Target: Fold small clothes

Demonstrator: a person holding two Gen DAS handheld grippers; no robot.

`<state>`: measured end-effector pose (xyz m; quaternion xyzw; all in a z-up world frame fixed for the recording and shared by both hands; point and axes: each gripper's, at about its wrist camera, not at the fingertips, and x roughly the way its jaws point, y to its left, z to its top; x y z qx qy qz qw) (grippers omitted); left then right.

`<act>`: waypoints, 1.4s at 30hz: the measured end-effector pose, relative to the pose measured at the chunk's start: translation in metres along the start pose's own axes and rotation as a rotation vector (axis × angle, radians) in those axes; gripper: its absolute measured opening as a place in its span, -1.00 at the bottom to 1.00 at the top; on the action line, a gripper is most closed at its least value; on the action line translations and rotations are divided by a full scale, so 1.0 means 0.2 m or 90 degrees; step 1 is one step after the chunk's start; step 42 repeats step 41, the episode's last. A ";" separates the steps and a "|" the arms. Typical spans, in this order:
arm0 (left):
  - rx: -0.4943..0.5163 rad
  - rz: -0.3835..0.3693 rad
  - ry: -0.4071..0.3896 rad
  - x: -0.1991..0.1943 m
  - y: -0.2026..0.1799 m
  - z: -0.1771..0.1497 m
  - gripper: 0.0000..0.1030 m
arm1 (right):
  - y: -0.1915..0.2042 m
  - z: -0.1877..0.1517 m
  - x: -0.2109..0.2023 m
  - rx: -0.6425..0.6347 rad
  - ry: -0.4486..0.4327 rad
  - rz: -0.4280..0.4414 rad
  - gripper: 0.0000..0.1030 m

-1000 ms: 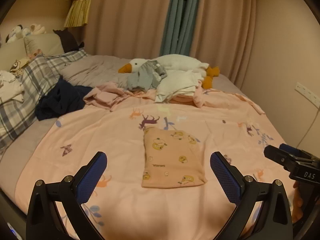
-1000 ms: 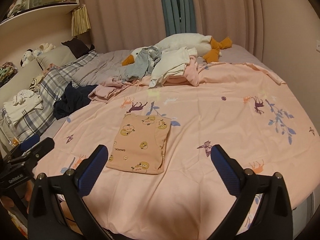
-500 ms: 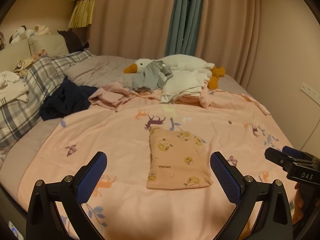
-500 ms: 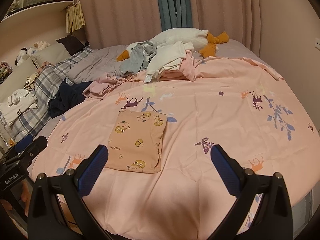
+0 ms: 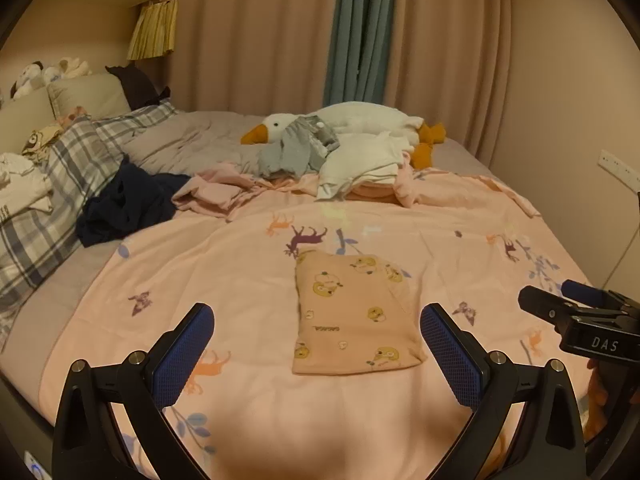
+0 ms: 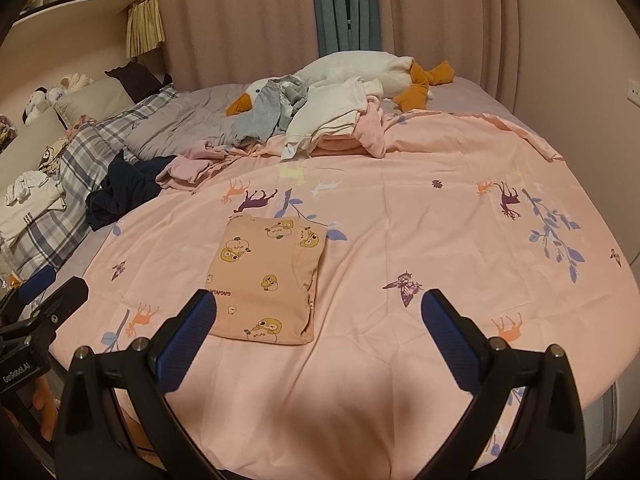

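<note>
- While both tools hover above the bed, the folded peach garment (image 5: pixel 352 316) lies flat on the pink animal-print sheet (image 5: pixel 460 216), a neat rectangle with yellow cartoon prints.
- Left gripper (image 5: pixel 316 356): jaws spread wide, nothing between them, blue pads (image 5: pixel 182 356) clear of the fabric.
- Right gripper (image 6: pixel 318 346): jaws wide apart too, empty; the garment sits just beyond its left finger.
- Farther back, a heap of unfolded clothes (image 6: pixel 332 120) — grey, white, pink — drapes over a white plush goose (image 6: pixel 360 68).
- A dark navy garment (image 5: pixel 128 204) is crumpled beside the plaid pillow (image 5: pixel 56 196), well apart from the folded piece.
</note>
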<state>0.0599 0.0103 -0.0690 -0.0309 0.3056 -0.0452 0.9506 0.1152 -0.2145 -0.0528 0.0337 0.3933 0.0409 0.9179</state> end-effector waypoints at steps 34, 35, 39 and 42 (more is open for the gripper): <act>-0.017 0.004 -0.001 -0.01 0.01 -0.01 0.98 | 0.03 -0.01 0.05 -0.010 0.016 -0.005 1.00; -0.017 0.005 -0.001 0.00 0.01 -0.01 0.98 | 0.03 -0.01 0.04 -0.010 0.016 -0.005 1.00; -0.019 0.004 -0.003 -0.01 0.01 -0.01 0.98 | 0.04 -0.01 0.04 -0.012 0.016 -0.005 1.00; -0.018 0.006 -0.001 -0.01 0.01 -0.01 0.98 | 0.04 -0.02 0.04 -0.013 0.016 -0.007 1.00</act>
